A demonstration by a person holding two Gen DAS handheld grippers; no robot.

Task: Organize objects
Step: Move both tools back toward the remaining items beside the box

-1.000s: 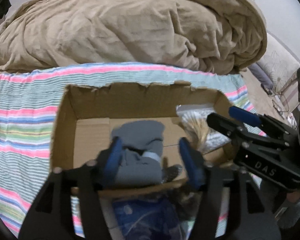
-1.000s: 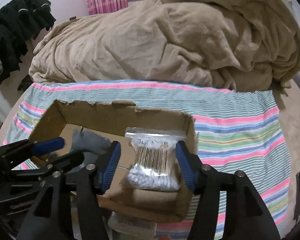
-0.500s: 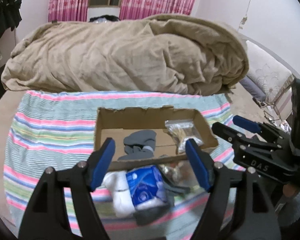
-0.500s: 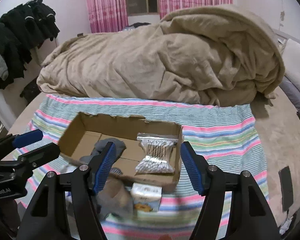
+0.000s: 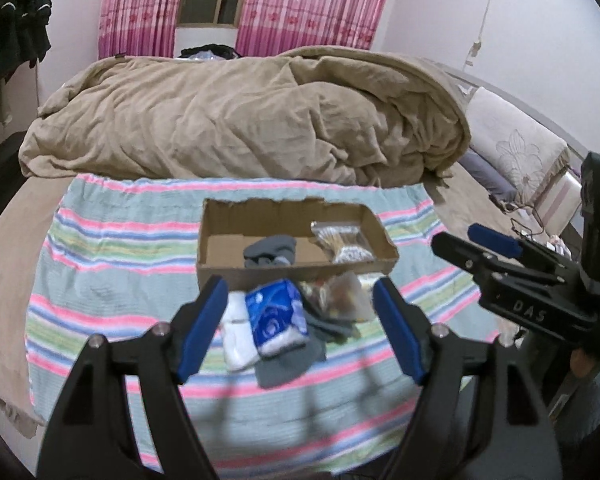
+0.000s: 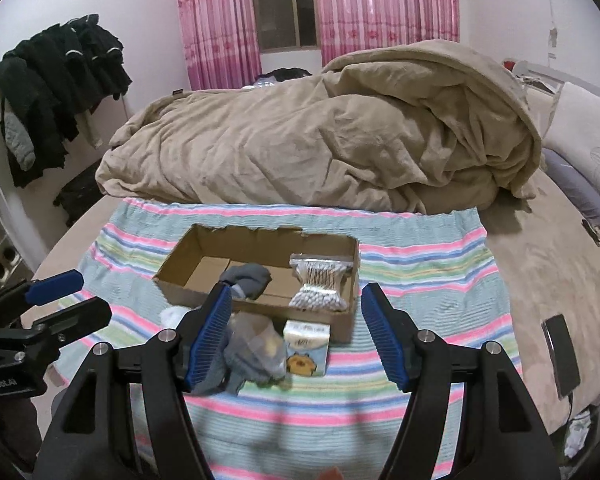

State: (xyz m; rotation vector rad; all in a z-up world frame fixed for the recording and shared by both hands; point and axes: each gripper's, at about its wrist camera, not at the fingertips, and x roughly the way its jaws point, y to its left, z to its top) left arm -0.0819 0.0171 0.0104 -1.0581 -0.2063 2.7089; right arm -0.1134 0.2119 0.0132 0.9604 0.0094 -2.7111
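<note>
- A shallow brown cardboard box (image 5: 296, 240) with a torn back edge sits at the centre of the left wrist view, on a pastel striped blanket (image 5: 120, 248) spread over the bed.
- Inside it lie a rolled grey sock (image 5: 270, 251) at the middle and a clear bag of cotton swabs (image 6: 319, 286) against the right wall.
- Just in front of the box, on the blanket, is a loose pile: a blue tissue pack (image 5: 276, 314), a white sock (image 5: 238, 334), a flat grey sock (image 5: 292, 354) and a crinkled clear bag (image 5: 342, 294); in the right wrist view a small white tissue pack with a yellow cartoon (image 6: 306, 342) touches the box front.
- The left gripper (image 5: 300, 320) has its jaws apart and empty; they have just been opening.
- The right gripper (image 6: 296, 332) likewise stands spread with nothing between the pads, its jaws having just widened.
- A second ago both grippers were down over the box, framing the sock and the swab bag; now both are drawn back and higher, with the whole box in view.
- A rumpled tan duvet (image 5: 240, 120) fills the upper half.
</note>
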